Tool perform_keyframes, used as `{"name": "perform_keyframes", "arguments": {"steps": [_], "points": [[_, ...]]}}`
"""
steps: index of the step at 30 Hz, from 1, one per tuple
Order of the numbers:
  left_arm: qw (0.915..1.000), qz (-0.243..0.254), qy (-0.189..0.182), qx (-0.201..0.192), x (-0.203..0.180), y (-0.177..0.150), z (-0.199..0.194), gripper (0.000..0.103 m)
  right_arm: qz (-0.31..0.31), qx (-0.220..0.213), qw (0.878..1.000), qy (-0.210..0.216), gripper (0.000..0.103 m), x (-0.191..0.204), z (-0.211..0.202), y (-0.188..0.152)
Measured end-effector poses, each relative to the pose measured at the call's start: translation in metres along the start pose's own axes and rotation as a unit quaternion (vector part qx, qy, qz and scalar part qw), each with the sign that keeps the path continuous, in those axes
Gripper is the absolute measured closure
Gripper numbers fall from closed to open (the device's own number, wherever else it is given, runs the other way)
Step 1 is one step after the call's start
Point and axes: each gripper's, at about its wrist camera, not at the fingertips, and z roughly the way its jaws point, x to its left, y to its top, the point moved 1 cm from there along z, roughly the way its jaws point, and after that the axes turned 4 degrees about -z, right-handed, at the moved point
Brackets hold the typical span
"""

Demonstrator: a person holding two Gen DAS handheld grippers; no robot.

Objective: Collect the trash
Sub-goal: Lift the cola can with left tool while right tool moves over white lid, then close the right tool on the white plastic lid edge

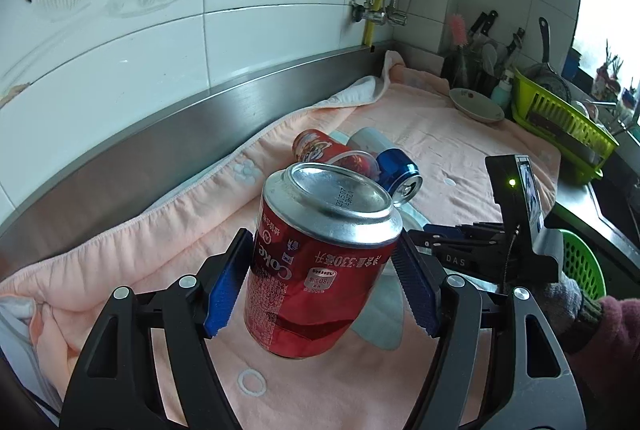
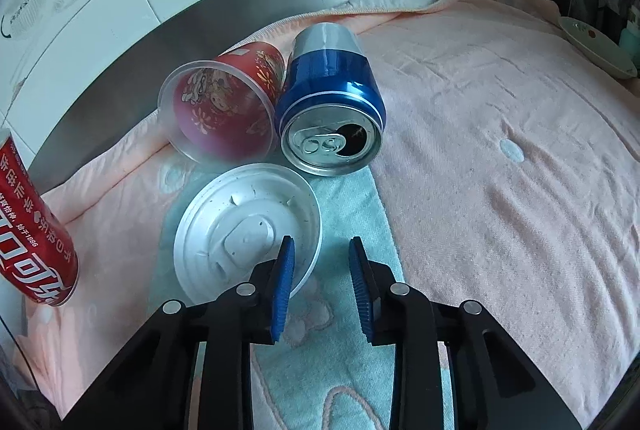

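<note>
Left gripper (image 1: 320, 266) clamped on upside-down red Coke can (image 1: 316, 270); right gripper (image 2: 322, 286) narrowed, nothing between, its left finger over white lid (image 2: 244, 234), blue can (image 2: 332, 109) at twelve o'clock.

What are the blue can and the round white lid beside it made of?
Blue can: looks like aluminium, with a glossy blue coat and a bare silvery top with pull tab. White lid: probably thin moulded plastic, matte, with pressed ridges; coated metal can't be ruled out.
</note>
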Motion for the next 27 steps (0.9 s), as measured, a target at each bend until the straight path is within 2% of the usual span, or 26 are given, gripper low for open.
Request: {"name": "perform_keyframes", "arguments": {"steps": [4, 9, 12, 20, 27], "points": [[1.0, -0.006, -0.001, 0.001, 0.004, -0.006, 0.001, 0.034, -0.011, 0.001, 1.0, -0.016, 0.09, 0.01, 0.002, -0.001], [0.9999, -0.01, -0.004, -0.004, 0.008, -0.012, -0.001, 0.034, -0.022, -0.008, 0.999, -0.034, 0.091, 0.022, -0.007, -0.008], [0.9998, -0.016, -0.008, -0.006, 0.012, -0.012, -0.001, 0.034, -0.03, -0.021, 0.998, -0.044, 0.096, 0.024, -0.022, -0.012], [0.9993, -0.017, -0.033, -0.006, 0.004, -0.015, -0.001, 0.034, -0.038, -0.044, 0.996, -0.063, 0.097, 0.019, -0.064, -0.036], [0.9983, 0.001, -0.059, -0.001, -0.023, -0.019, 0.001, 0.034, -0.018, -0.077, 0.993, -0.089, 0.098, -0.011, -0.116, -0.065]]}}
